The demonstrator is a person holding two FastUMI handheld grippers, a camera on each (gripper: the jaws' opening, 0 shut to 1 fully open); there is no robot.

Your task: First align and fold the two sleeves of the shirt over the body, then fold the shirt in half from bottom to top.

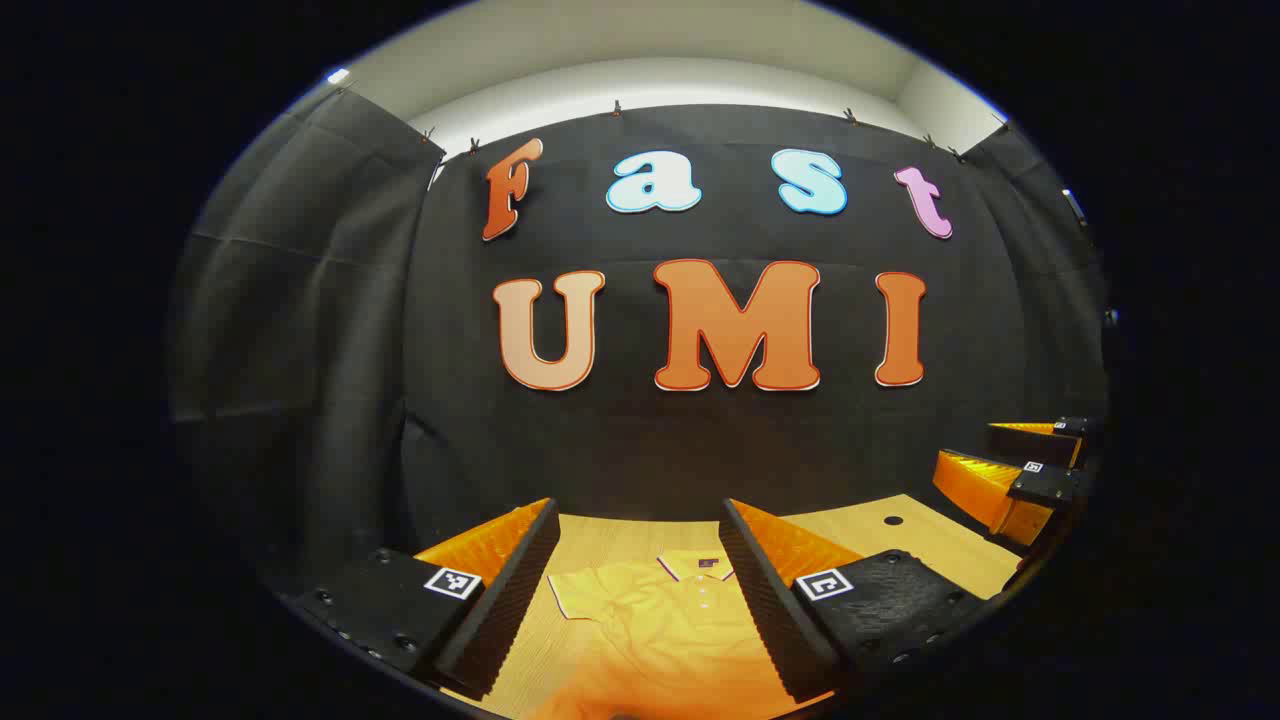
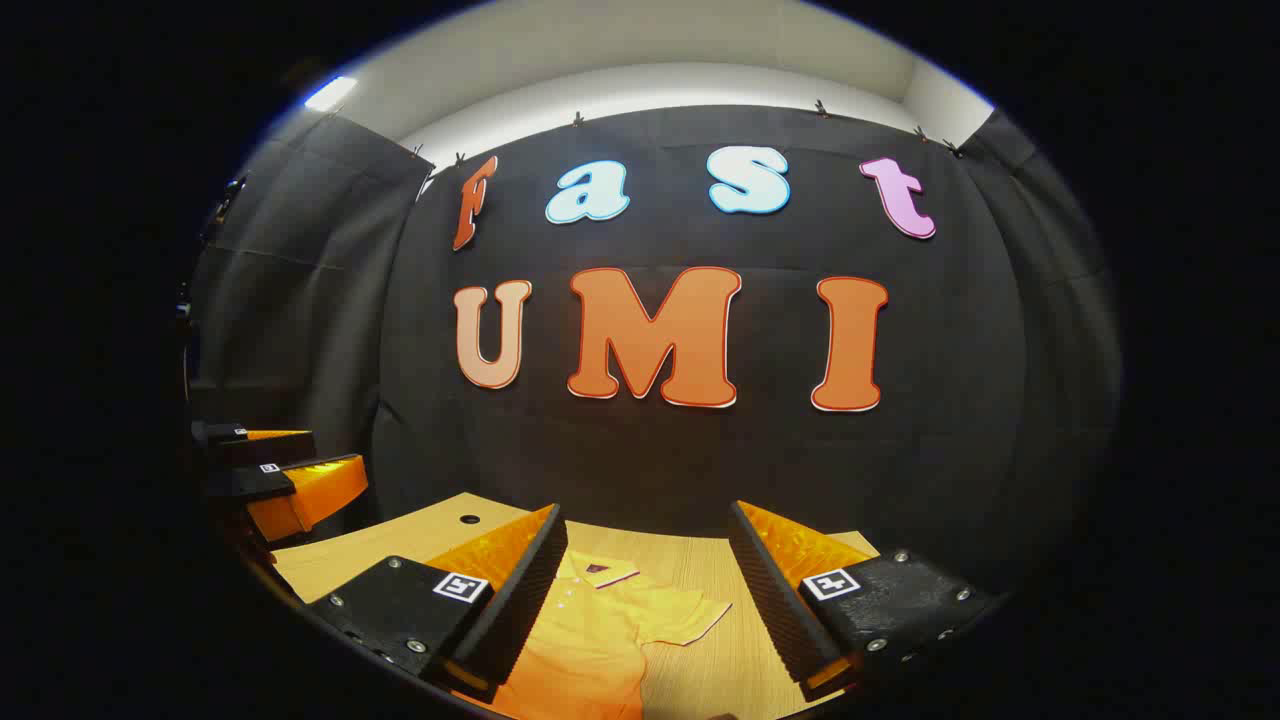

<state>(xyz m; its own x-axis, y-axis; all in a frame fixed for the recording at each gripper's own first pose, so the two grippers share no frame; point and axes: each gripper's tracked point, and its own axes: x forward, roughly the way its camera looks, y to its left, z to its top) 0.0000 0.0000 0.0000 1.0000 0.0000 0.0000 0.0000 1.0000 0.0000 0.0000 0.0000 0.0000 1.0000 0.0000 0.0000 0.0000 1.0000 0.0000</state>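
An orange-yellow polo shirt lies flat on the wooden table, collar toward the far wall. In the left gripper view my left gripper hangs open above it, and one short sleeve shows between the fingers. In the right gripper view the shirt lies low between the fingers of my right gripper, also open and above the cloth, with the other sleeve spread to the right. Each view shows the other gripper off to the side: the right gripper and the left gripper. Neither holds anything.
The black cloth wall stands close behind the table's far edge. A small dark hole sits in the tabletop near the far right corner, seen as a hole at far left in the right gripper view.
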